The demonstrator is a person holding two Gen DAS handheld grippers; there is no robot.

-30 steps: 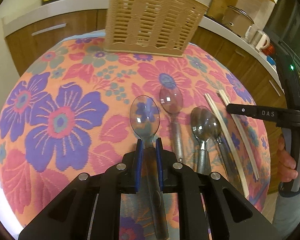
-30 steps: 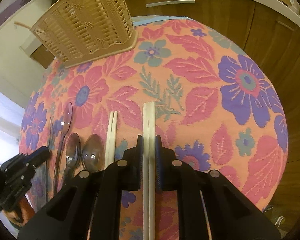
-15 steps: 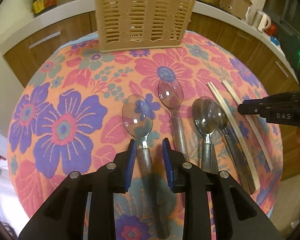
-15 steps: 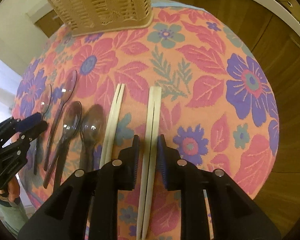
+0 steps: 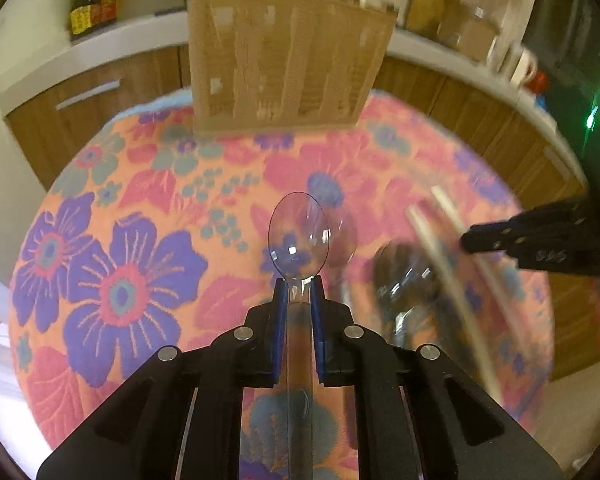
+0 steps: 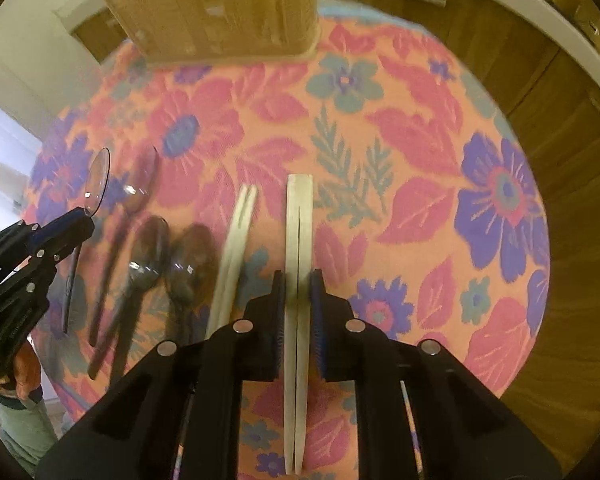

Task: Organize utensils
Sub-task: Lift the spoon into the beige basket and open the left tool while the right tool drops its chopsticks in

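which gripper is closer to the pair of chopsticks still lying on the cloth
Right. The right gripper, holding the other chopstick pair, is just beside the lying chopsticks; the left gripper, holding a clear spoon, is beyond the spoons.

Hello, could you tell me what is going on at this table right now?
A person is sorting utensils with a handheld gripper in each hand. The left gripper is closing on the neck of a clear plastic spoon, and the right gripper is closing on a pair of pale chopsticks. Three more spoons and a second chopstick pair lie on the floral tablecloth. The slatted beige basket stands at the far edge.
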